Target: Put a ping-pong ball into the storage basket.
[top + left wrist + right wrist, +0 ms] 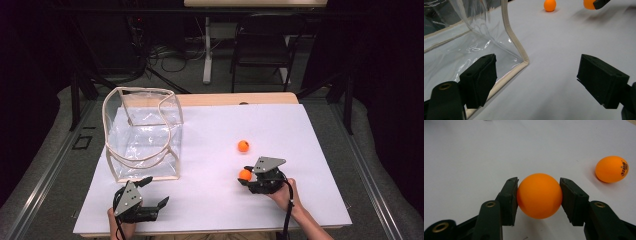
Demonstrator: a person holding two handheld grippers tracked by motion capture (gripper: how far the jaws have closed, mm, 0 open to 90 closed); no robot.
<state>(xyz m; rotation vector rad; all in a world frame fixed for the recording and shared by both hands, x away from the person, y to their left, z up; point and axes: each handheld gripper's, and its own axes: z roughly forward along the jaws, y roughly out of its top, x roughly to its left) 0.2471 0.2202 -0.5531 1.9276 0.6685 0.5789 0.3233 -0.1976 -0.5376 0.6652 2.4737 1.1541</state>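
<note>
Your right tongs were clamped on an orange ball low over the white bench; a second ball lay near. Your left tongs gaped empty beside the clear bag.

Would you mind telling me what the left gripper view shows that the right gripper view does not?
Left gripper view alone: the clear bag with its beige trim, and the left gripper, fingers wide apart with nothing between them. Right gripper view alone: the right gripper shut on the held orange ball, seen close, and print on the loose orange ball. Shared: both orange balls and the white table sheet.
</note>
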